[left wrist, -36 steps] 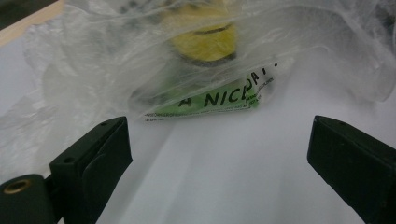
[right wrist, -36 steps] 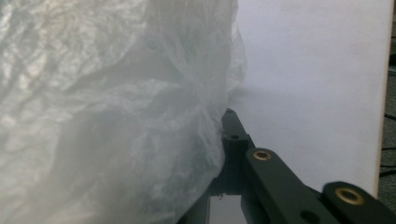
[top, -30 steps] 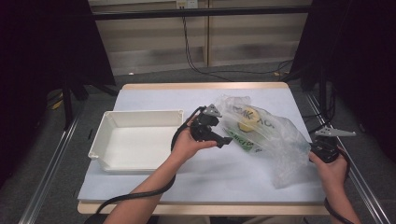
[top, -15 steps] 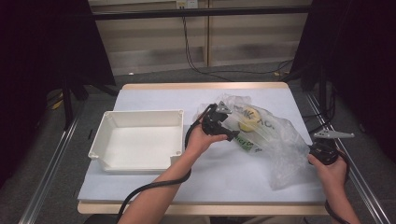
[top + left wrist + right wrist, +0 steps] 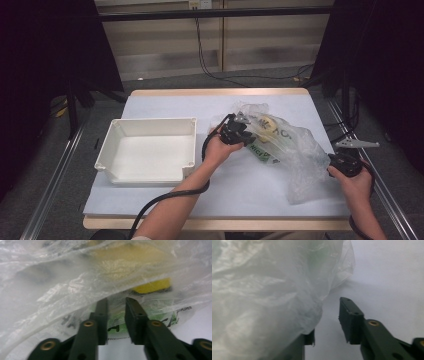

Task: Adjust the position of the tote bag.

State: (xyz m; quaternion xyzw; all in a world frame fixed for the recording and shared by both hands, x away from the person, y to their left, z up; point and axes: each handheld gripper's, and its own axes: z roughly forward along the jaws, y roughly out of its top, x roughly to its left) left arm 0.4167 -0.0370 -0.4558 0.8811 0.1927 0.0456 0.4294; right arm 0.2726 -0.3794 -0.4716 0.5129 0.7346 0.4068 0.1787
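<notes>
While a white tray (image 5: 150, 152) is sitting at the left of the bench (image 5: 165, 102), a clear plastic bag (image 5: 295, 155) is lying crumpled right of centre, with a round yellow item (image 5: 266, 126) and a green-printed packet (image 5: 264, 151) showing through it. Left of the bag, the left tongs (image 5: 245, 136) are reaching into its near-left edge; in the left gripper view (image 5: 116, 306) their jaws have just been closing and are standing a narrow gap apart, tips under a fold of the film, though whether they are pinching it cannot be told. At the right bench edge, the right tongs (image 5: 334, 161) are sitting against the bag's right side; in the right gripper view (image 5: 327, 317) the jaws have just been opening and are standing apart, film draping over the left jaw.
</notes>
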